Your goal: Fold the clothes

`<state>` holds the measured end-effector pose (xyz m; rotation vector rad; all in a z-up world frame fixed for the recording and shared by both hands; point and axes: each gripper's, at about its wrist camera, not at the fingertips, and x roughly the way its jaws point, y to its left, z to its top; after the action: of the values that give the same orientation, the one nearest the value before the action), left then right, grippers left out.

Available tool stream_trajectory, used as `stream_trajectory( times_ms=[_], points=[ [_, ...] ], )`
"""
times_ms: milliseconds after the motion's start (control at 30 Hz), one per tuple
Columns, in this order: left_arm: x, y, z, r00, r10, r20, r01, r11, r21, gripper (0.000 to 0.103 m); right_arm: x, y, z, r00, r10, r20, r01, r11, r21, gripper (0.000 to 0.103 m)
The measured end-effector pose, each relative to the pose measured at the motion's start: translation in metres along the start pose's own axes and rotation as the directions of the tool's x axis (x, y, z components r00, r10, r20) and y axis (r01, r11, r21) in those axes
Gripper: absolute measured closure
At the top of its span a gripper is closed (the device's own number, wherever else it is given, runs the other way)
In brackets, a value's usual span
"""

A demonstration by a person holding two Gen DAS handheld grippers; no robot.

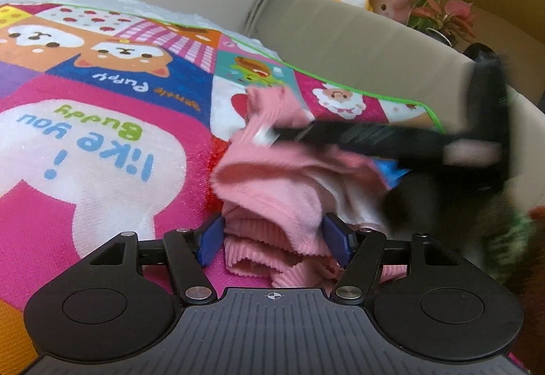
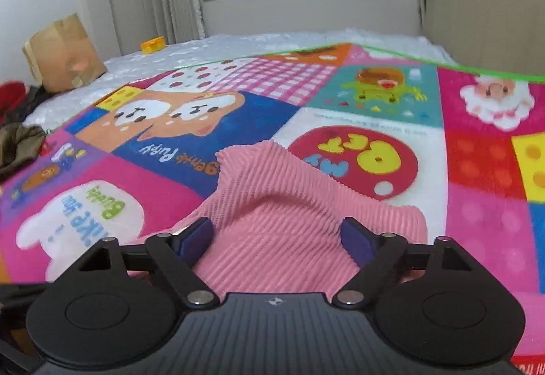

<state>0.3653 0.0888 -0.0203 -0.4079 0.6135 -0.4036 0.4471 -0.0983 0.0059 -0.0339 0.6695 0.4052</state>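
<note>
Bright cartoon blanket covers the bed, and on it sits the pink top in a bunched heap, with the left gripper and right gripper both open around its folds (not squeezing), probably ready to fold it.

the pink top is soft cloth with bumpy ribs. the bright blanket looks fuzzy. the right gripper is matt black plastic with shiny metal pins. the bag is crinkly brown paper.
</note>
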Motion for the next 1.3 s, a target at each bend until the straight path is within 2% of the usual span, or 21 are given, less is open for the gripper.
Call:
stream_trajectory(
  times_ms=[133, 200, 233, 333, 400, 433, 533, 600, 700, 733, 800, 900, 933, 967, 1100, 1200, 1267, 1300],
  points=[
    [-0.001, 0.002, 0.001, 1.000, -0.019, 0.002, 0.019, 1.000, -0.009, 0.032, -0.048, -0.001, -0.002, 0.997, 0.011, 0.076, -0.013, 1.000, 0.022, 0.018],
    [-0.001, 0.002, 0.001, 1.000, -0.021, 0.002, 0.021, 1.000, -0.009, 0.031, -0.075, -0.006, -0.013, 0.994, 0.017, 0.105, -0.024, 0.998, 0.063, 0.010],
    [-0.001, 0.002, 0.001, 1.000, -0.022, 0.002, 0.022, 1.000, -0.008, 0.031, -0.087, -0.010, -0.020, 0.994, 0.018, 0.109, -0.028, 0.995, 0.093, 0.010],
    [-0.001, 0.002, 0.001, 1.000, -0.022, 0.005, 0.022, 1.000, -0.005, 0.031, -0.090, -0.027, -0.041, 0.997, 0.072, 0.036, -0.079, 0.965, 0.250, 0.011],
    [-0.003, 0.001, 0.001, 0.999, -0.033, 0.017, 0.033, 0.999, 0.009, 0.031, -0.082, -0.037, -0.053, 0.992, 0.124, -0.011, -0.112, 0.929, 0.354, 0.026],
    [-0.004, -0.001, 0.000, 0.999, -0.045, 0.025, 0.044, 0.999, 0.021, 0.031, -0.077, -0.038, -0.055, 0.991, 0.131, -0.021, -0.114, 0.921, 0.372, 0.026],
    [-0.008, -0.008, -0.001, 0.996, -0.080, 0.044, 0.077, 0.995, 0.070, 0.030, -0.070, -0.036, -0.048, 0.995, 0.098, 0.003, -0.093, 0.941, 0.326, 0.031],
    [-0.009, -0.012, -0.003, 0.994, -0.098, 0.047, 0.094, 0.992, 0.088, 0.030, -0.069, -0.037, -0.037, 0.997, 0.055, 0.053, -0.068, 0.959, 0.274, 0.034],
    [-0.009, -0.011, -0.003, 0.992, -0.121, 0.047, 0.117, 0.990, 0.080, 0.028, -0.069, -0.031, -0.029, 0.993, -0.057, 0.101, 0.040, 0.985, 0.168, 0.034],
    [-0.009, -0.010, -0.002, 0.991, -0.123, 0.045, 0.120, 0.990, 0.074, 0.026, -0.070, -0.029, -0.027, 0.989, -0.096, 0.114, 0.081, 0.988, 0.134, 0.032],
    [-0.008, -0.008, -0.002, 0.991, -0.127, 0.042, 0.124, 0.990, 0.061, 0.023, -0.072, -0.023, -0.035, 0.985, -0.117, 0.125, 0.105, 0.990, 0.098, 0.017],
    [-0.006, -0.006, -0.001, 0.992, -0.120, 0.036, 0.118, 0.992, 0.045, 0.017, -0.066, -0.018, -0.053, 0.983, -0.148, 0.111, 0.143, 0.988, 0.051, 0.011],
    [-0.004, -0.005, -0.001, 0.994, -0.108, 0.030, 0.107, 0.994, 0.039, 0.013, -0.062, -0.016, -0.060, 0.982, -0.159, 0.103, 0.156, 0.987, 0.035, 0.002],
    [-0.003, -0.004, -0.001, 0.996, -0.092, 0.021, 0.091, 0.995, 0.032, 0.012, -0.059, -0.014, -0.066, 0.981, -0.170, 0.095, 0.169, 0.985, 0.019, 0.000],
    [0.001, -0.001, 0.001, 0.997, -0.073, 0.004, 0.073, 0.997, 0.014, 0.011, -0.055, -0.028, -0.064, 0.991, -0.116, 0.062, 0.111, 0.990, 0.084, 0.000],
    [0.000, -0.002, 0.001, 0.998, -0.062, 0.002, 0.062, 0.998, 0.027, 0.009, -0.056, -0.029, -0.066, 0.991, -0.119, 0.068, 0.112, 0.989, 0.098, 0.000],
    [-0.002, -0.002, 0.000, 0.998, -0.060, 0.008, 0.060, 0.998, 0.029, 0.009, -0.059, -0.021, -0.068, 0.983, -0.158, 0.092, 0.152, 0.986, 0.066, 0.000],
    [-0.009, -0.004, 0.001, 0.997, -0.064, 0.036, 0.063, 0.997, 0.041, 0.009, -0.062, -0.014, -0.068, 0.977, -0.184, 0.111, 0.181, 0.983, 0.036, 0.000]
  ],
)
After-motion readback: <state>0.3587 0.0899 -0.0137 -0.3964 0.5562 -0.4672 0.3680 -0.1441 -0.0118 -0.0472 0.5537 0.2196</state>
